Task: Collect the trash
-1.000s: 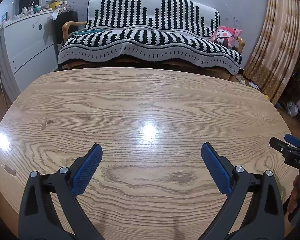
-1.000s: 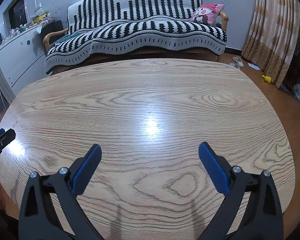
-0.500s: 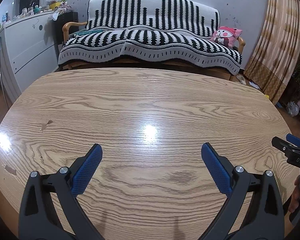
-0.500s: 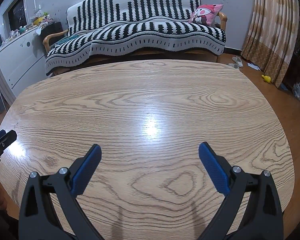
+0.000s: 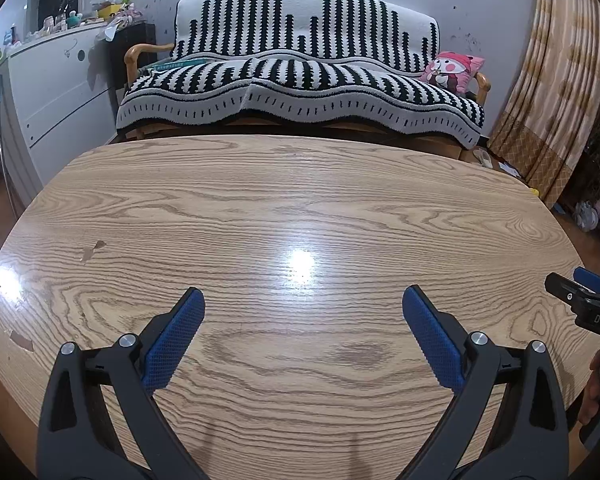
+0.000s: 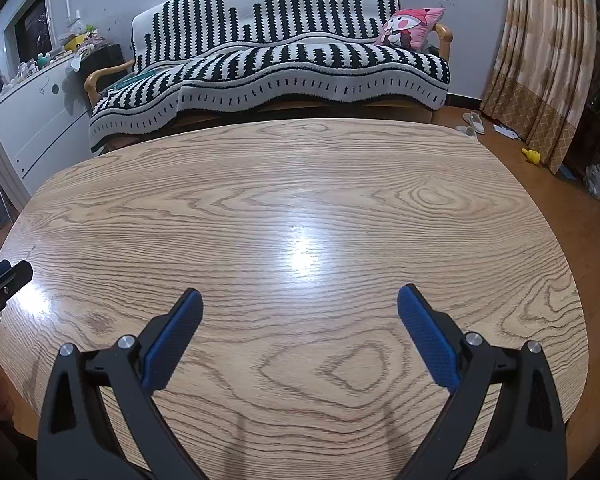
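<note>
No trash shows on the oval wooden table (image 5: 300,208) in either view. My left gripper (image 5: 303,300) hangs open over the table's near edge, its blue pads wide apart with nothing between them. My right gripper (image 6: 299,300) is open in the same way over the near edge of the table (image 6: 300,200). In the left wrist view the right gripper's tip (image 5: 580,300) pokes in at the far right with a hand below it. In the right wrist view the left gripper's tip (image 6: 0,280) shows at the far left edge.
Behind the table stands a sofa (image 5: 300,80) under a black-and-white striped blanket, with a pink cushion (image 5: 452,72) on it. A white cabinet (image 5: 56,100) with clutter on top is at the left. Curtains (image 6: 540,60) hang at the right, and small items lie on the floor (image 6: 532,155).
Both grippers have drifted very slightly; the right gripper's tip sits a little further right and lower in the left wrist view. Both stay open.
</note>
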Motion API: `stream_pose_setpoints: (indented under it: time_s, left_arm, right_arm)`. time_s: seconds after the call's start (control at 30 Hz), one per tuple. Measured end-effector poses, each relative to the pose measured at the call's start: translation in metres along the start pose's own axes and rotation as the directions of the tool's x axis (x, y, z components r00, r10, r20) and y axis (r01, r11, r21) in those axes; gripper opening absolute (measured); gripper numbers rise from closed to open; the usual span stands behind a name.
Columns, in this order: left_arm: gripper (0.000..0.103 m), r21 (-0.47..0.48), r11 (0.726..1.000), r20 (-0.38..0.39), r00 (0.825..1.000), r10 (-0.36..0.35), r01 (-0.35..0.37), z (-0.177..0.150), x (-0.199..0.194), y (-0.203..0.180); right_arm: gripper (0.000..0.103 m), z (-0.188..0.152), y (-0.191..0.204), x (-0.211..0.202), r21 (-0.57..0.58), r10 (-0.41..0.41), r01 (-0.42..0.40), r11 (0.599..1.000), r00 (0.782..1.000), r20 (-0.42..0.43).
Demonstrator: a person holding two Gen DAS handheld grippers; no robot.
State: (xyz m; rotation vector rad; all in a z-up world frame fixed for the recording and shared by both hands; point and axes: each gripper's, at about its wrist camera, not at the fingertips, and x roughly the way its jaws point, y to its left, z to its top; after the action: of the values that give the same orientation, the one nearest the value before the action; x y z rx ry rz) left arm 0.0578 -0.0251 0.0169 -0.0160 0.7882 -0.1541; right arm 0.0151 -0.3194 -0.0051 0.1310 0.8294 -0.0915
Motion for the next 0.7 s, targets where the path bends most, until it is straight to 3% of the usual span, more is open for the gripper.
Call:
stream_pose_setpoints:
  time_s: [0.7]
  left_arm:
    - [0.096,0.017,1.000,0.009,1.000,0.017,-0.017,-0.0034,-0.0014,0.0057]
  right_arm:
    - [0.095,-0.0002,-0.0011,-0.0006,0.000,0.000,0.000,1.000,1.000,0.001]
